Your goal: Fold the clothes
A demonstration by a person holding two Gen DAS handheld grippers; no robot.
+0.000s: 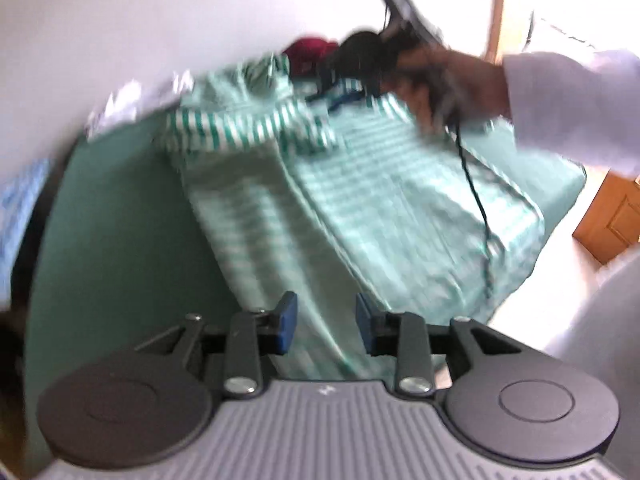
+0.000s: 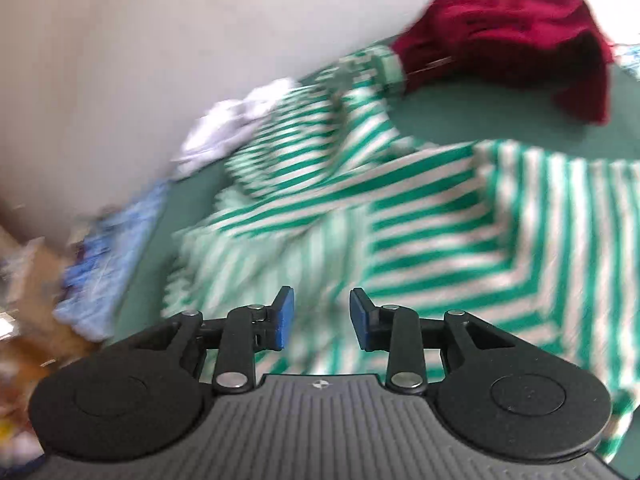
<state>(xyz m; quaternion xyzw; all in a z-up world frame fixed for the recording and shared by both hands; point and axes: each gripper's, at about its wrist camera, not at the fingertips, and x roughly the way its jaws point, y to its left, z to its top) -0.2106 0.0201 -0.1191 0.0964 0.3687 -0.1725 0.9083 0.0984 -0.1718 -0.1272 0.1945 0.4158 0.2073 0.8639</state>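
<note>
Your left tongs [image 1: 326, 322] are parted with nothing between them, hovering above the near edge of the striped shirt [image 1: 360, 200]. Your right tongs [image 2: 319, 317] are likewise parted and empty, just over the shirt. The shirt lies spread on the green worktop [image 1: 120, 240], with a dark red garment [image 2: 520, 40] beyond it.

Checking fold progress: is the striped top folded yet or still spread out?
Partly folded. The striped top lies on the green surface with a sleeve laid across its body; it is not a compact stack.
</note>
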